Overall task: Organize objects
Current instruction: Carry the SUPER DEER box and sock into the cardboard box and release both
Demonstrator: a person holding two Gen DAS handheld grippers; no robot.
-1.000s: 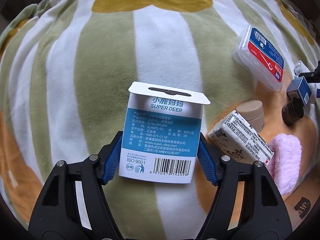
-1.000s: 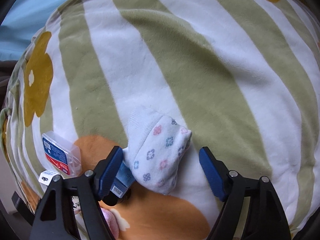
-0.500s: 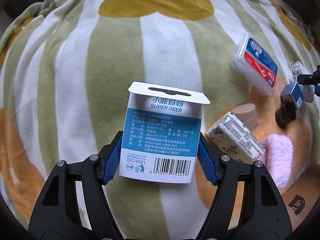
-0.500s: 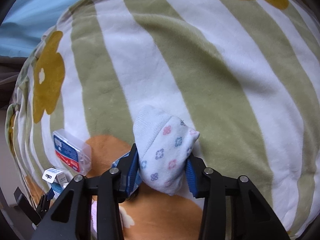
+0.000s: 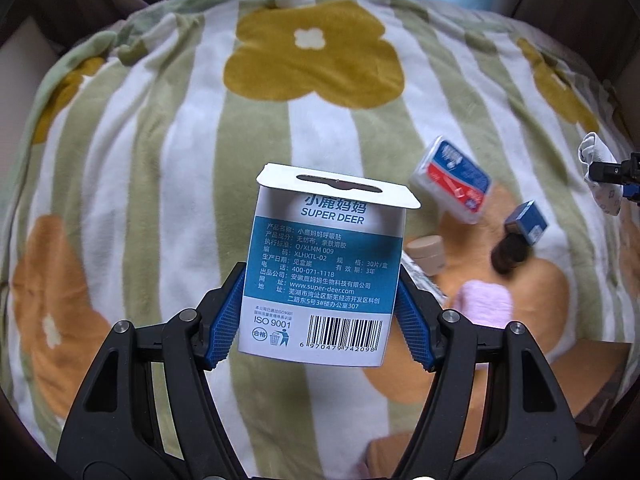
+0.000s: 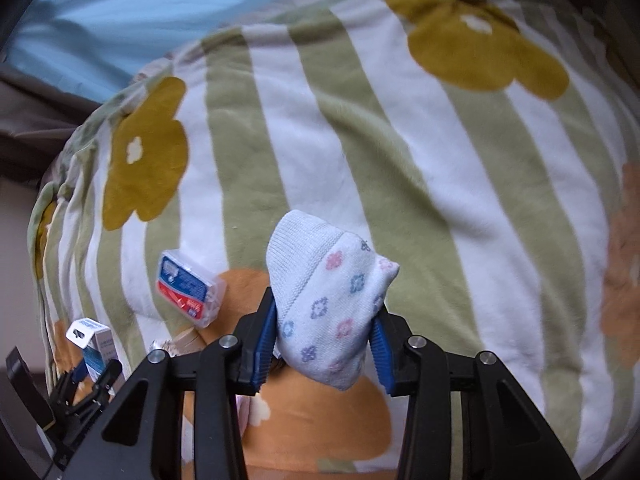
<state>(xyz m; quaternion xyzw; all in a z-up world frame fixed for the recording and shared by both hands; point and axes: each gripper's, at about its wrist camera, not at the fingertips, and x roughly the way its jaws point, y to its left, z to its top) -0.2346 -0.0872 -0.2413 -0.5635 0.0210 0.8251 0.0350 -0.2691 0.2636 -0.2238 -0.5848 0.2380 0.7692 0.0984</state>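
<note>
My left gripper is shut on a white and teal SUPER DEER box, its blue pads pressing both sides, lifted above the striped flower blanket. My right gripper is shut on a small white sock with flower print, held clear of the blanket. In the left wrist view the sock and right gripper show at the far right edge. In the right wrist view the box and left gripper sit at the lower left.
On the blanket lie a clear plastic case with a red and blue label, a beige round jar, a dark bottle with a blue box, a pink fluffy cloth and a printed packet. Light blue fabric lies beyond the blanket.
My right gripper closed on the sock and lifted it off the blanket. My left gripper rose with the box, so the blanket and its objects look farther away.
</note>
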